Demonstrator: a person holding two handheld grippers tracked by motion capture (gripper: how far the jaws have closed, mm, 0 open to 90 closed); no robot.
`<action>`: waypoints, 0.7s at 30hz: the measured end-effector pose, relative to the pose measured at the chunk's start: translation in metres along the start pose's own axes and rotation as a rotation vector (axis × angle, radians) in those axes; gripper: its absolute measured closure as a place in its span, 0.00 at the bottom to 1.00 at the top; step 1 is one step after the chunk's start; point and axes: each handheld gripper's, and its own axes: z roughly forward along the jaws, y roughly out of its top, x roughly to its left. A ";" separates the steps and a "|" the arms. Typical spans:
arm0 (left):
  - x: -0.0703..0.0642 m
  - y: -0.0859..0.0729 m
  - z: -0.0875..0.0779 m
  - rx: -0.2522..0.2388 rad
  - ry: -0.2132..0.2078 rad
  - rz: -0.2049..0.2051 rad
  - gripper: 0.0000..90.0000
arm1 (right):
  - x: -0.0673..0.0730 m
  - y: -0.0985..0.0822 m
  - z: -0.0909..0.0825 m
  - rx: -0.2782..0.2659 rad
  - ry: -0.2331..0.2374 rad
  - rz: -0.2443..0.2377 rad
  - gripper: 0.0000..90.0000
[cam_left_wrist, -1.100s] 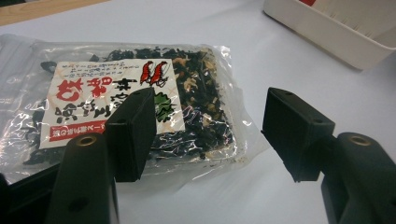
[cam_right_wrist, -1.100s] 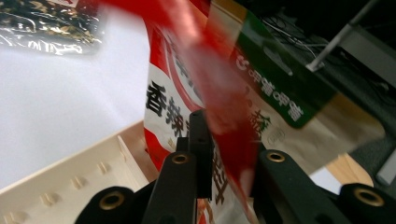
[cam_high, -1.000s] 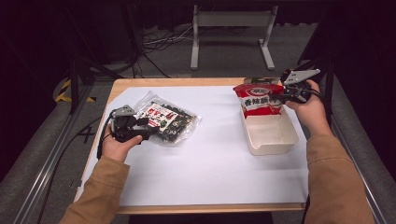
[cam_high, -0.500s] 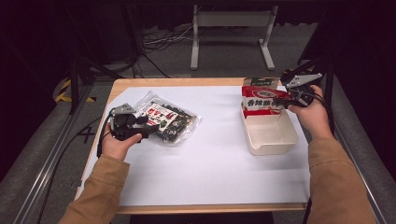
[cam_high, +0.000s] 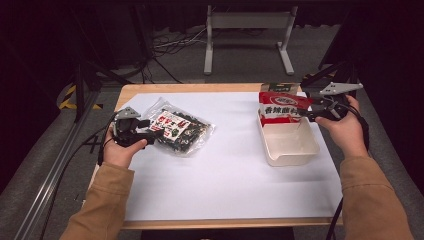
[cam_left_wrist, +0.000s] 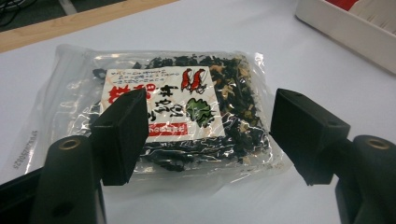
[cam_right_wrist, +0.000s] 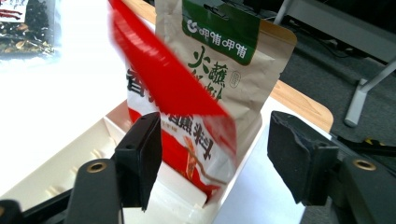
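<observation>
Right gripper (cam_high: 304, 112) stands with its jaws wide apart, having just been opening; the red snack packet (cam_high: 280, 108) shows between them in the right gripper view but the pads (cam_right_wrist: 140, 154) do not press on it. That red packet (cam_right_wrist: 180, 126) stands upright at the far end of the cream plastic tray (cam_high: 300, 150), blurred along its top edge. Just behind it, leaning at the tray's far wall, is a brown paper pouch with a green label (cam_right_wrist: 224, 60); in the high view only its green top (cam_high: 274, 87) peeks over the red packet. The near part of the tray (cam_right_wrist: 60, 172) is bare.

Left gripper (cam_high: 150, 131) is also wide open — its jaws have just been opening a little further — and it sits low at the near-left edge of a clear bag of dried seaweed mix (cam_high: 179, 131). In the left gripper view the bag (cam_left_wrist: 187, 116) lies flat on the white sheet between and beyond the two black pads (cam_left_wrist: 122, 135); whether the left pad touches the plastic I cannot tell, and the right one stands clear of it. The bag has a white label with red characters on top.

Both things rest on a white sheet (cam_high: 225, 175) covering a wooden table (cam_high: 200, 88) — the seaweed bag at the left, the tray well apart at the right.
</observation>
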 end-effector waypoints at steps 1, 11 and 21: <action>0.000 0.000 -0.001 -0.001 0.003 -0.005 0.32 | 0.001 0.000 -0.001 0.003 -0.004 -0.004 0.39; 0.006 0.000 -0.009 0.026 0.050 0.018 0.31 | 0.013 -0.002 -0.021 0.012 -0.040 -0.010 0.38; 0.017 -0.009 -0.016 0.086 0.133 -0.003 0.30 | 0.043 0.000 -0.027 0.002 -0.004 -0.051 0.37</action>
